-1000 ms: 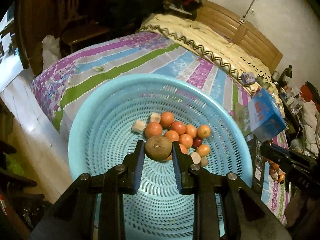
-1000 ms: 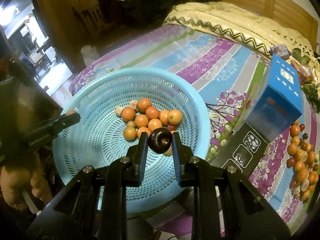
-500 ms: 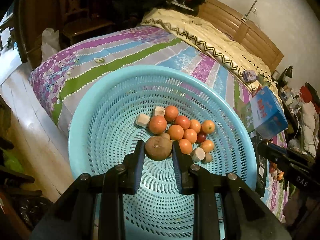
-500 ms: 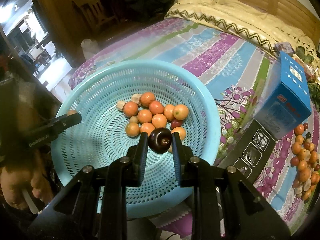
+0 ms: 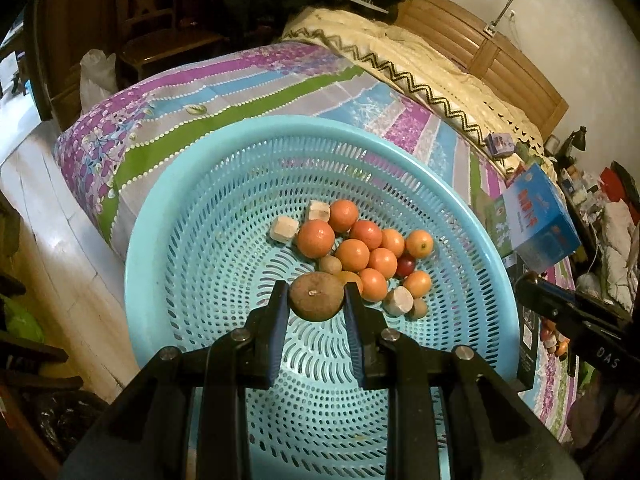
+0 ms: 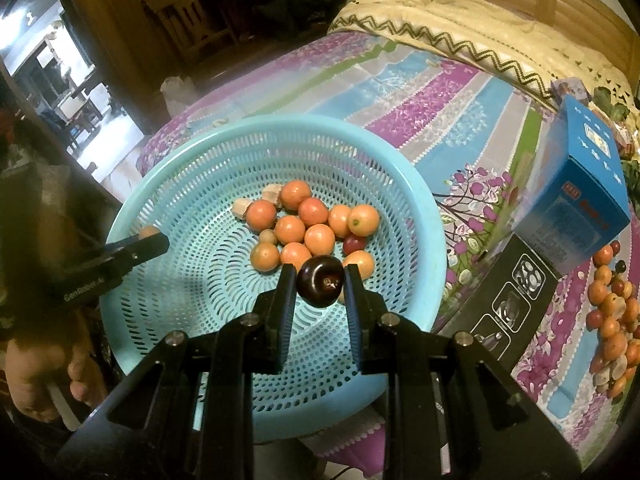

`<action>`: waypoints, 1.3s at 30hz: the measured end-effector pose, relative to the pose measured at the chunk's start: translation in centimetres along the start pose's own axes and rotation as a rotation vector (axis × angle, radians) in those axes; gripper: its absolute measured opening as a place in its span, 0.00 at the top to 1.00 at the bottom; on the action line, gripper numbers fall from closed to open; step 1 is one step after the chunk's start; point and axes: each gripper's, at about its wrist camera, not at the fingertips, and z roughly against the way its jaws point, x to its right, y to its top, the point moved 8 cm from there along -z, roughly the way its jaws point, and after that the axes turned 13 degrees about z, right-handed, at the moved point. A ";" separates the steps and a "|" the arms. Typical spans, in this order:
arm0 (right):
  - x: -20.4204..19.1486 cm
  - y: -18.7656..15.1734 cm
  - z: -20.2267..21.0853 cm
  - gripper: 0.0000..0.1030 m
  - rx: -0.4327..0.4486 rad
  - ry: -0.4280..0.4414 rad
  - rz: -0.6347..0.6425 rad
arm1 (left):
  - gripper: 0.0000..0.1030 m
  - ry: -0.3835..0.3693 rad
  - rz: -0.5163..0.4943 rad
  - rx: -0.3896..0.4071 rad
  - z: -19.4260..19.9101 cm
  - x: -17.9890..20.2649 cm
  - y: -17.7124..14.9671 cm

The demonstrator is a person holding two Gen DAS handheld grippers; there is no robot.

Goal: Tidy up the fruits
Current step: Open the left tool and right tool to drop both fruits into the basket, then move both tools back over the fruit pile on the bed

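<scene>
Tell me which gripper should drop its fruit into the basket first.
Probably the right gripper: its dark plum hangs near the fruit pile in the blue basket. The left gripper with its brown fruit is also over the basket, so it's close.

Light blue perforated basket [image 5: 168, 240], orange fruits [image 5: 352, 254], purple-, blue- and green-striped floral bedsheet [image 5: 224, 96].

A bed [image 5: 248, 92] with a striped floral sheet, cream quilt [image 6: 472, 36] and wooden headboard [image 5: 492, 60]; pale wall [image 5: 568, 32], wooden chair [image 5: 160, 36], light plank floor [image 5: 44, 200]
</scene>
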 end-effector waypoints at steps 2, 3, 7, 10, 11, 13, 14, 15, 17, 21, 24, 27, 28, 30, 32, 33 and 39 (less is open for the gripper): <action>0.0 -0.1 -0.2 0.76 0.000 0.004 -0.006 | 0.70 0.003 -0.003 -0.010 -0.2 0.1 -0.1; 0.1 -0.1 -0.2 0.76 0.000 0.003 -0.007 | 0.63 0.003 -0.004 -0.010 -0.2 0.2 -0.2; 0.1 -0.1 -0.3 0.76 0.001 0.004 -0.010 | 0.52 0.005 -0.002 -0.010 -0.4 0.2 -0.2; 0.3 -0.1 -0.4 0.75 0.000 0.009 -0.015 | 0.48 0.004 0.002 -0.009 -0.5 0.2 -0.2; 0.3 -0.1 -0.4 0.74 0.000 0.011 -0.017 | 0.48 0.004 0.003 -0.010 -0.5 0.2 -0.3; 0.3 -0.1 -0.4 0.52 0.004 0.007 -0.020 | 0.48 0.004 0.003 -0.012 -0.5 0.2 -0.3; 0.3 -0.1 -0.4 0.47 0.007 0.007 -0.025 | 0.48 0.004 0.003 -0.012 -0.5 0.2 -0.2; 0.3 -0.1 -0.3 0.43 0.013 0.005 -0.028 | 0.46 0.004 0.002 -0.013 -0.5 0.2 -0.3; 0.3 -0.1 -0.3 0.43 0.014 0.005 -0.028 | 0.45 0.004 0.003 -0.012 -0.5 0.2 -0.3; 0.2 -0.1 -0.3 0.43 0.015 0.005 -0.028 | 0.45 0.002 0.000 -0.013 -0.5 0.3 -0.4; 0.3 -0.1 -0.2 0.43 0.016 0.006 -0.028 | 0.42 0.003 0.003 -0.011 -0.6 0.3 -0.4; 0.3 -0.1 -0.2 0.43 0.013 0.005 -0.030 | 0.41 0.004 0.000 -0.008 -0.5 0.5 -0.4; 0.4 -0.1 -0.2 0.43 0.013 0.006 -0.033 | 0.41 0.004 -0.001 -0.008 -0.6 0.6 -0.5; 0.4 0.0 -0.1 0.43 0.014 0.007 -0.037 | 0.41 0.005 -0.003 -0.009 -0.6 0.7 -0.5; 0.6 0.0 0.0 0.43 0.016 0.009 -0.040 | 0.41 0.005 -0.006 -0.011 -0.7 0.8 -0.5; 0.6 0.0 0.0 0.43 0.017 0.009 -0.041 | 0.41 0.006 -0.007 -0.012 -0.8 0.9 -0.5; 0.9 -0.2 -0.1 0.43 0.020 0.009 -0.049 | 0.41 0.010 -0.013 -0.013 -0.8 1.1 -0.6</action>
